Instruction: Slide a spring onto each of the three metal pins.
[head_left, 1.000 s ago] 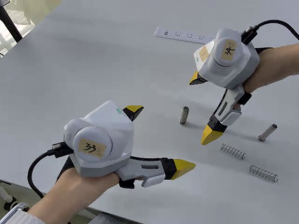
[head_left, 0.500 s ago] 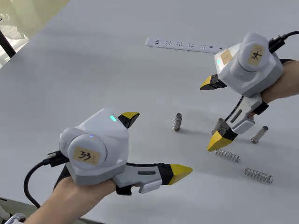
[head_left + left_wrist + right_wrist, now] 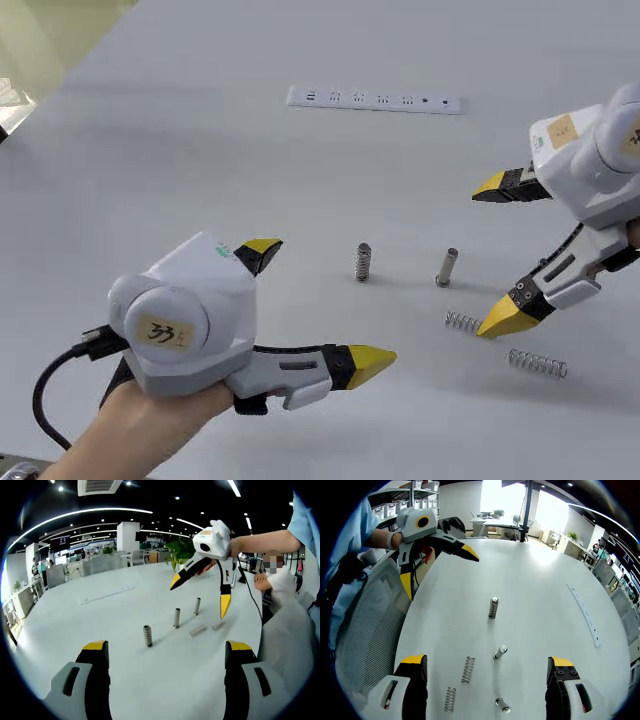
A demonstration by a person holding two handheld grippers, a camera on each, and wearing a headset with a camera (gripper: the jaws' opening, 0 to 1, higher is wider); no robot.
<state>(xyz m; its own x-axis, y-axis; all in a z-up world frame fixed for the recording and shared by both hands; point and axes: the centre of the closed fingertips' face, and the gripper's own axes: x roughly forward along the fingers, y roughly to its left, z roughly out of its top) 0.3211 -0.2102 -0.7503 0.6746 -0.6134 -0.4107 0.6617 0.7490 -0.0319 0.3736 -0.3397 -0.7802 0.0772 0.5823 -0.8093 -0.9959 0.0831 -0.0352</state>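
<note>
Left gripper (image 3: 320,305), jaws spread wide and empty, hovers nearest the camera; right gripper (image 3: 495,257), equally open, hangs with 1 tip just beside a loose spring (image 3: 462,322), another spring (image 3: 537,363) lying nearer on the table (image 3: 200,150). Beyond, pin 1 (image 3: 364,247) already wears a fitted spring (image 3: 363,265), pin 2 (image 3: 447,267) stands bare beside it; pin 3 (image 3: 502,705) seems tipped over, though distortion blurs that. Light, rolling coils likely want a gentle mid-body pinch.

Left tongs (image 3: 323,300) and right tongs (image 3: 488,259) are pale grey, yellow-tipped (a "33" sticker (image 3: 160,332) marks the left).
</note>
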